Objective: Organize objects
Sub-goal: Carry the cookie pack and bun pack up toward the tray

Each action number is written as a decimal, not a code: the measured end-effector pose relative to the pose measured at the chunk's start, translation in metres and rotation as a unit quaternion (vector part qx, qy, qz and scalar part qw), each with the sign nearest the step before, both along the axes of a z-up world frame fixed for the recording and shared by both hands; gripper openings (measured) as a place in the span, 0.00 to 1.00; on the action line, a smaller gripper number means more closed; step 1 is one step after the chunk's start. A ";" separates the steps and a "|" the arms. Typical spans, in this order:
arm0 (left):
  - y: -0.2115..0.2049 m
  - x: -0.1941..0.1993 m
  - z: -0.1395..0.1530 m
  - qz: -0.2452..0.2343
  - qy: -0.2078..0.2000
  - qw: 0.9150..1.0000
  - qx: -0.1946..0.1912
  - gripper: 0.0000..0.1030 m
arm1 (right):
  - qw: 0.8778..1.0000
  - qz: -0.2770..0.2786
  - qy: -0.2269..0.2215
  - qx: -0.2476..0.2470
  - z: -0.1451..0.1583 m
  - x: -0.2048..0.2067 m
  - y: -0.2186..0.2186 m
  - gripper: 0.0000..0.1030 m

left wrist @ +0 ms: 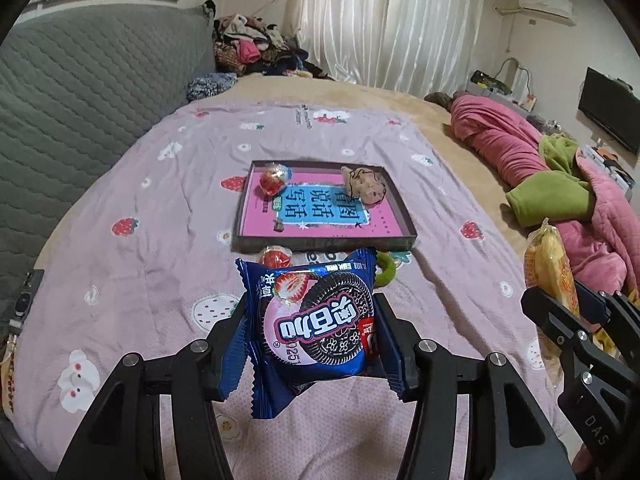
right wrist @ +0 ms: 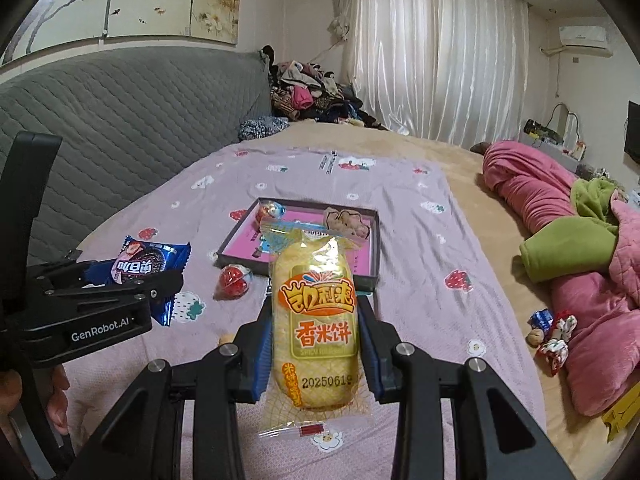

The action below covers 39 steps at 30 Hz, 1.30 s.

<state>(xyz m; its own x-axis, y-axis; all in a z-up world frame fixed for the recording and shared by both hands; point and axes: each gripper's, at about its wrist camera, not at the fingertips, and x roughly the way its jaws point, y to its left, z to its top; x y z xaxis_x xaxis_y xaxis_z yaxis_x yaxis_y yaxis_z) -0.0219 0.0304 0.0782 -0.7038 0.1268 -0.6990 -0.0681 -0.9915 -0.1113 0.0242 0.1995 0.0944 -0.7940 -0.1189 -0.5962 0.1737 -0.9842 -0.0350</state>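
Note:
My left gripper (left wrist: 310, 332) is shut on a blue Oreo cookie packet (left wrist: 316, 328), held above the lilac bedspread. The right gripper (right wrist: 314, 344) is shut on a yellow rice cracker packet (right wrist: 316, 328), also lifted off the bed. Each shows in the other's view: the cracker packet (left wrist: 550, 268) at the right, the Oreo packet (right wrist: 150, 264) at the left. Ahead lies a shallow dark tray (left wrist: 324, 243) with a pink book inside, a red foil candy (left wrist: 274, 178) and a brown snack (left wrist: 366, 186). Another red candy (right wrist: 232, 280) lies in front of the tray.
A green ring (left wrist: 386, 270) lies by the tray's front edge. Pink and green blankets (right wrist: 568, 248) are piled on the right, small wrapped items (right wrist: 554, 332) beside them. A grey quilted headboard (left wrist: 80, 92) runs along the left. Clothes (right wrist: 308, 94) heap at the far end.

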 end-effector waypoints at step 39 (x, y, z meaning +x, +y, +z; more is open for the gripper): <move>-0.011 -0.082 0.059 0.013 0.059 0.998 -0.011 0.56 | 0.998 0.004 0.067 0.000 0.058 -0.076 -0.001 0.37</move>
